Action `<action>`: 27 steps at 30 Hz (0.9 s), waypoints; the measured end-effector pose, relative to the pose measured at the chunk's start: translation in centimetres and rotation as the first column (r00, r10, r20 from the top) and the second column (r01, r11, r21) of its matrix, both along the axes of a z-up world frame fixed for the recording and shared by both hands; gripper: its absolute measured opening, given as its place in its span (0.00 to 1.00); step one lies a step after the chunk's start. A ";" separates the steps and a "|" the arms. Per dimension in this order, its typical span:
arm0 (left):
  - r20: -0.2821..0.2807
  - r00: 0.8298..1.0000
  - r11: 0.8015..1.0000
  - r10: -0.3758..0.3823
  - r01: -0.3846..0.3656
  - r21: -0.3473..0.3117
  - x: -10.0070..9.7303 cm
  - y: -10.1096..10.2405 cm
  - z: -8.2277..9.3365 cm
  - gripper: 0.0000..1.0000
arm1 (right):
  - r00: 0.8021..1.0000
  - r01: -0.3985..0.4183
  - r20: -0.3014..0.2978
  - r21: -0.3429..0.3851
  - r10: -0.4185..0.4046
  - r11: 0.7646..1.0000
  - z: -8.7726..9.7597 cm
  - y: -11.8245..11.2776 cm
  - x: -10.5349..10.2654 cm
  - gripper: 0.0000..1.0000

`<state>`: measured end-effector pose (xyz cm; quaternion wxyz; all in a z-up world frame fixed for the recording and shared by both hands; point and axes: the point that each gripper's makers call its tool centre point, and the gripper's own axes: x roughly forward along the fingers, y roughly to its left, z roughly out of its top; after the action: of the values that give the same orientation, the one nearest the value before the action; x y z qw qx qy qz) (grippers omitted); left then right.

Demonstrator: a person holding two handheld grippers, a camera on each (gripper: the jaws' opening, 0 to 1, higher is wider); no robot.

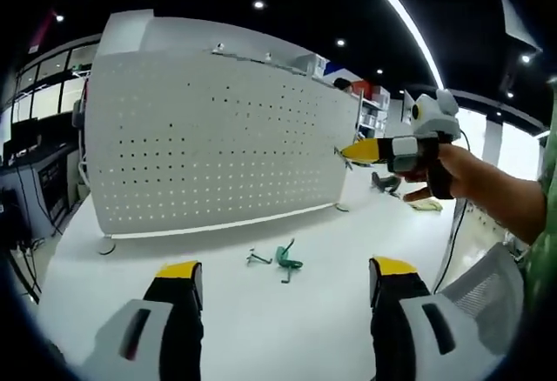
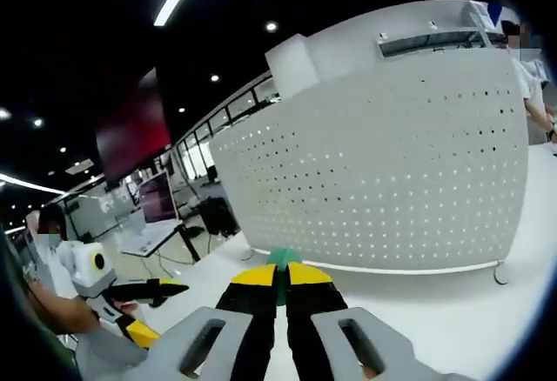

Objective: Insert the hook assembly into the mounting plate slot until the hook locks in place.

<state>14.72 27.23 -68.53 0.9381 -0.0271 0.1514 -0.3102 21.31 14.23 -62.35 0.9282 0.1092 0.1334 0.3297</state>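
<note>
Hook assembly (image 2: 280,259), green, sits pinched between the yellow-tipped jaws of the right gripper (image 2: 280,278) in the right gripper view; only a small green nub shows above the closed tips, so its shape there cannot be read. Held tip-forward, it points at the white pegboard mounting plate (image 2: 392,181) standing upright beyond the jaws, which fits an approach for insertion; the hook is not yet touching the plate. The same gripper appears in the left gripper view (image 1: 355,150), held in a hand (image 1: 452,177), its yellow tips close to the plate's far right edge with something thin projecting from them.

Left gripper (image 1: 285,270): jaws wide apart, empty, hovering low over the white table (image 1: 261,329). Likely kept back to keep the workspace in sight rather than to brace anything.

Between and just ahead of the left jaws, on the table: one green hook (image 1: 288,261) and, just beside it, one darker grey hook (image 1: 258,258), both lying loose. Count: two spare hooks on the table, one in the right jaws, three in all. One mounting plate (image 1: 218,146), many small holes in rows, standing on small feet well beyond the loose hooks.

Which slot is the target cannot be told.
</note>
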 end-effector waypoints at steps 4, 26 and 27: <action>0.057 0.998 0.999 -0.032 0.033 -0.010 0.2 -1.0 2.5 0.75 | 1.000 -0.014 0.015 0.006 0.014 1.000 0.5 0.6 -0.5 0.01; 0.161 0.971 0.981 -0.177 0.188 -0.055 0.3 -5.4 8.0 0.49 | 0.994 -0.080 0.075 0.025 0.078 0.996 3.0 3.0 -2.8 0.01; 0.165 0.970 0.980 -0.180 0.191 -0.053 0.4 -5.4 8.2 0.49 | 0.994 -0.082 0.080 0.027 0.079 0.996 3.1 3.0 -2.9 0.01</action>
<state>15.11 21.79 -60.31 0.9126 -0.0202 0.0669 -0.4029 18.46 17.27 -59.21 0.9169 0.1048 0.0960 0.3728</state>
